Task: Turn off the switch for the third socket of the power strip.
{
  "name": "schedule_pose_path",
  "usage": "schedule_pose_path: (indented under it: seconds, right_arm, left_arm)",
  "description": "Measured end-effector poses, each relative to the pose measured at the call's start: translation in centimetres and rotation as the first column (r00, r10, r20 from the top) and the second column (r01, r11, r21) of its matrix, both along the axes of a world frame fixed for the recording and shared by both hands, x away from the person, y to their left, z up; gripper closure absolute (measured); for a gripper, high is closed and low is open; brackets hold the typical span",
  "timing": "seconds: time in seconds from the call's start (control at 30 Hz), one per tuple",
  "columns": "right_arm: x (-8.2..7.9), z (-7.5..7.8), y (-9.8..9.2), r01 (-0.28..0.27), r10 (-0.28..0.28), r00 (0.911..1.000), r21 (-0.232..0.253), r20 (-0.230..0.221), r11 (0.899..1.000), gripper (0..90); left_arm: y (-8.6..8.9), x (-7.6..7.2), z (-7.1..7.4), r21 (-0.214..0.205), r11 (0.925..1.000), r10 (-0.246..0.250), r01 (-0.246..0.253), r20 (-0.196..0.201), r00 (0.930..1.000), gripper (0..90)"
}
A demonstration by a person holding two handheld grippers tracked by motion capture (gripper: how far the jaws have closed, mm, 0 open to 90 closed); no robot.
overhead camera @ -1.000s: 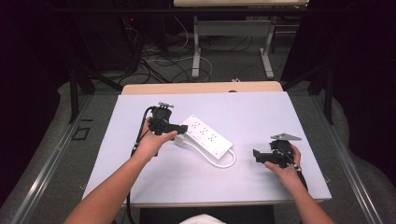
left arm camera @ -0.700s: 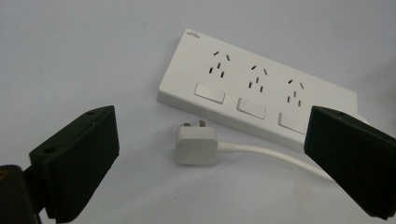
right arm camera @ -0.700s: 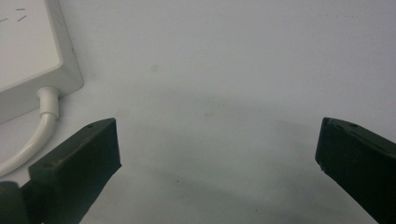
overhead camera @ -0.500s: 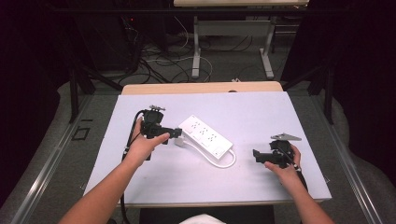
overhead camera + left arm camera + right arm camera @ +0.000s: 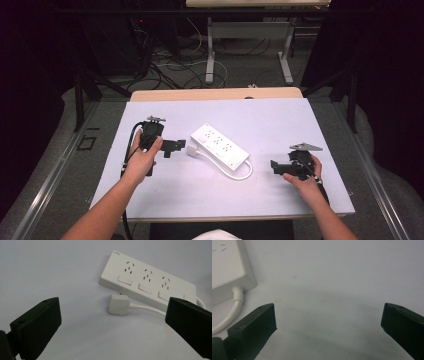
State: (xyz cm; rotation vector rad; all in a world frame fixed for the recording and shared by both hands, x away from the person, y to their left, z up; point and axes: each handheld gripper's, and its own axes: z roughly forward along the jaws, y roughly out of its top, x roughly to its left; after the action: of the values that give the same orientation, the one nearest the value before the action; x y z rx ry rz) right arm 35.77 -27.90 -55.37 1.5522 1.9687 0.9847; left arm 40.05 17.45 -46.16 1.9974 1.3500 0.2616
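Your left gripper (image 5: pixel 179 146) has just opened wide, nothing in it, aimed level at the white plastic power strip (image 5: pixel 220 145) mid-desk (image 5: pixel 280 120). Your right gripper (image 5: pixel 274 167) sits low, also wide open and empty, near the strip's cord end.

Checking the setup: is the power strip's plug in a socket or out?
Out: the plug lies on the table beside the power strip.

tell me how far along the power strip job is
Looks done: the plug lies loose on the table beside the power strip, in no socket. In hand: nothing; the left gripper, jaws just opened, sits apart from the plug, and the right gripper hangs open nearby. What remains isn't clear from here.
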Motion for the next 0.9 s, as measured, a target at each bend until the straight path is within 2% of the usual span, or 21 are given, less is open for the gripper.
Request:
schedule_pose_path:
  seconds: [0.43,0.77,0.8,0.9]
  right_arm:
    - [0.0,0.0,0.0,-0.001,0.001,1.0000,-0.003,0.001,1.000,0.0]
    - [0.0,-0.1,0.0,0.000,0.000,1.0000,-0.006,0.001,1.000,0.0]
    - [0.0,-0.1,0.0,-0.001,0.001,1.0000,-0.006,0.001,1.000,0.0]
    - [0.0,-0.1,0.1,0.004,-0.004,1.0000,-0.008,-0.003,1.000,0.0]
  left_arm:
    - [3.6,-1.2,-0.3,0.004,0.9979,0.064,-0.064,0.006,0.9979,0.3]
    - [5.5,-2.4,-2.0,-0.005,0.9928,0.119,-0.119,0.014,0.9927,0.7]
    - [5.7,-2.5,-2.2,0.001,0.9930,0.118,-0.118,0.004,0.9930,0.7]
    - [6.1,-2.8,-2.9,0.006,0.9912,0.132,-0.133,0.011,0.9911,0.7]
